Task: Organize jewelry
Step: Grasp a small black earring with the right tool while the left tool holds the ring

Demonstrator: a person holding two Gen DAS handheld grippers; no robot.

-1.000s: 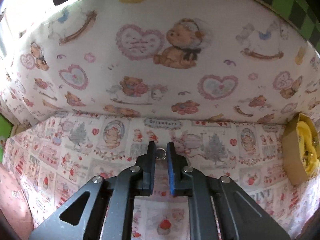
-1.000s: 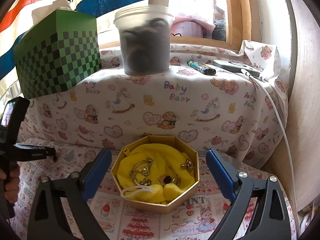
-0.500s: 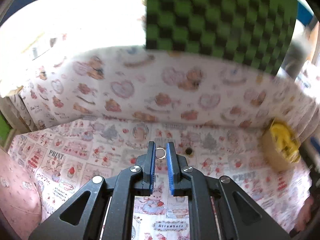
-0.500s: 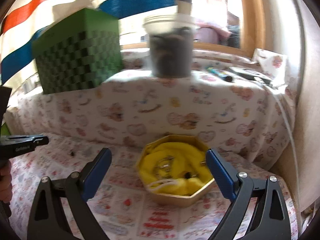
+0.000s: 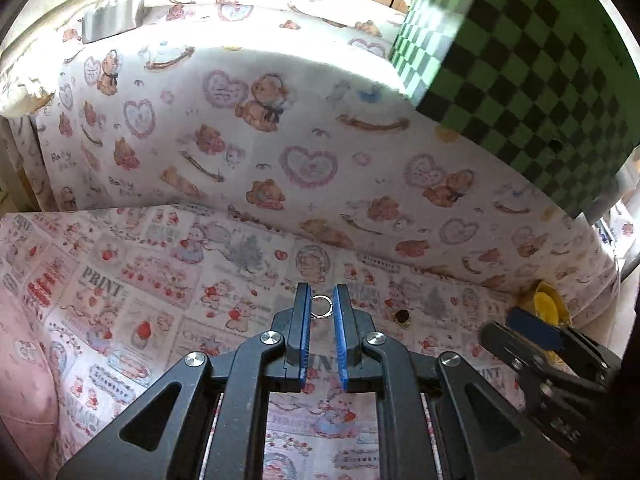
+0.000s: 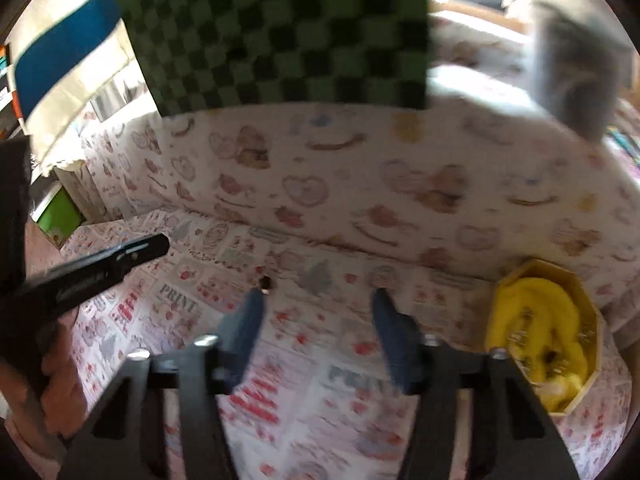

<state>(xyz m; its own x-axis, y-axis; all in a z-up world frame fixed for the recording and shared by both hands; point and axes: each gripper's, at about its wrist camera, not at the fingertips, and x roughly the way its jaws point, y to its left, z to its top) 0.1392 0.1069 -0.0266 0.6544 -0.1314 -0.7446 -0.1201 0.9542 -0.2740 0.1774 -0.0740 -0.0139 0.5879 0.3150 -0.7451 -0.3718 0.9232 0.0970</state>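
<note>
Jewelry ring (image 5: 321, 306) pinched at the tips of the left gripper (image 5: 321, 312), above the printed cloth (image 5: 120, 292).

Its blue pads (image 5: 305, 332) stand close together with the small silver ring caught between them. A small dark piece (image 5: 402, 317) lies on the cloth just right of that gripper; the right wrist view shows it (image 6: 265, 282) near the left fingertip of the right gripper (image 6: 318, 320), whose jaws are spread wide with nothing between them. At the far right sits the gold octagonal box (image 6: 596, 320), lined with yellow cloth (image 6: 536, 312) that holds more pieces. A green checkered box (image 6: 280, 32) stands on the ledge behind.
</note>
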